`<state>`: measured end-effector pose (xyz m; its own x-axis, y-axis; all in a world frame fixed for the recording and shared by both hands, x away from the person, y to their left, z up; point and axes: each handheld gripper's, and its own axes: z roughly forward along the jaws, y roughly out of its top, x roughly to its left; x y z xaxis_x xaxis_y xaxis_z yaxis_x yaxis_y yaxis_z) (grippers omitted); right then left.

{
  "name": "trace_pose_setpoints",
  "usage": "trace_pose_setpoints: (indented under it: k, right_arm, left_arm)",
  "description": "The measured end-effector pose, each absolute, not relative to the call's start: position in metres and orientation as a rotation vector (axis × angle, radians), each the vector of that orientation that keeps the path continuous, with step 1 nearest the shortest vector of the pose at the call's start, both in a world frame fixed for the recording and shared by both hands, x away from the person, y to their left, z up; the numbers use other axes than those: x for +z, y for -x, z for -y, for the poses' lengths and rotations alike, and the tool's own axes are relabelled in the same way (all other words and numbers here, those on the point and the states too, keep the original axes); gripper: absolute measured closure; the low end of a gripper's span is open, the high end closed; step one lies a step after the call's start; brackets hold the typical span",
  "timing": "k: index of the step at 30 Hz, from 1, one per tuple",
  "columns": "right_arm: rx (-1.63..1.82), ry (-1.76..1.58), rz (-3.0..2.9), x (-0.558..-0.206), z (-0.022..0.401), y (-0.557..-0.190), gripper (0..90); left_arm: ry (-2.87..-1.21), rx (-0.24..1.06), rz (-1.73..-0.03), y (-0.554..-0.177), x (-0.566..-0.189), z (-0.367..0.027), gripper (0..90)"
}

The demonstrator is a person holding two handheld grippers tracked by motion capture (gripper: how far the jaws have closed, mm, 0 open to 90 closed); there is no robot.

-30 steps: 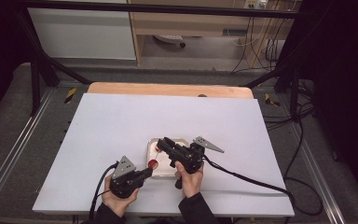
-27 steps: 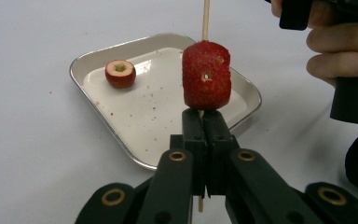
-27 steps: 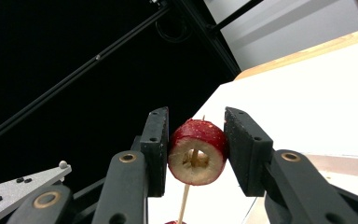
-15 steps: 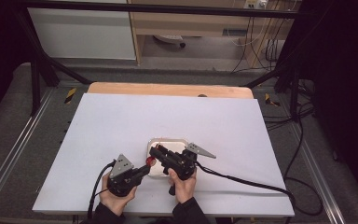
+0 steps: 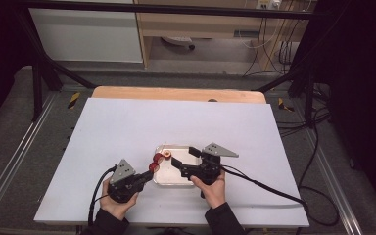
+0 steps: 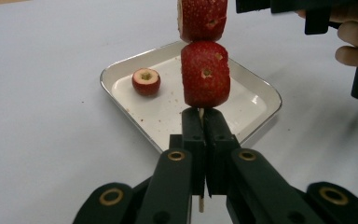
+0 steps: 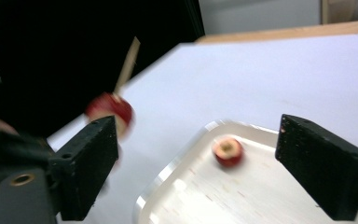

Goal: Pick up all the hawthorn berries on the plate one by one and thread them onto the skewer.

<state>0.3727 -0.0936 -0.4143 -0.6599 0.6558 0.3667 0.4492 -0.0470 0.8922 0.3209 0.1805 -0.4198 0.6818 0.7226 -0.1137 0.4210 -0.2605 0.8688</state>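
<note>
My left gripper (image 6: 200, 116) is shut on the lower end of a wooden skewer (image 7: 127, 63), which stands upright with two red fruits (image 6: 205, 74) threaded on it. In the high view the left gripper (image 5: 144, 175) holds it at the left edge of a white tray (image 5: 169, 177). One loose red fruit (image 6: 146, 81) lies in the tray (image 6: 242, 100). My right gripper (image 5: 182, 155) sits over the tray, pointing left. Its jaws have just been opening and now stand wide with nothing between them. In the right gripper view, the loose fruit (image 7: 228, 151) lies beyond the right gripper (image 7: 205, 168).
The tray rests on a white sheet (image 5: 127, 127) that covers a wooden table (image 5: 176, 94). Cables trail off both grippers toward the near edge and the right. Metal frame bars and dark floor surround the table.
My right gripper has drawn back to the right from the skewer and its jaws have opened wide. My left gripper has kept the skewer where it was.
</note>
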Motion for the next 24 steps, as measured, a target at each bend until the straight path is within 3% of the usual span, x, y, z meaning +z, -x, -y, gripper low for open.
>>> trace_pose_setpoints:
  k: [11, 24]
  right_arm:
    - [1.442, -1.136, -2.315, -0.406, 0.106, -0.386, 7.6]
    - [1.09, -1.024, -2.557, -0.39, 0.074, -0.416, 9.2]
  left_arm:
    - [-1.923, 0.371, -0.881, -0.324, -0.419, -0.198, 87.9]
    - [-2.003, 0.393, -0.879, -0.321, -0.422, -0.215, 87.9]
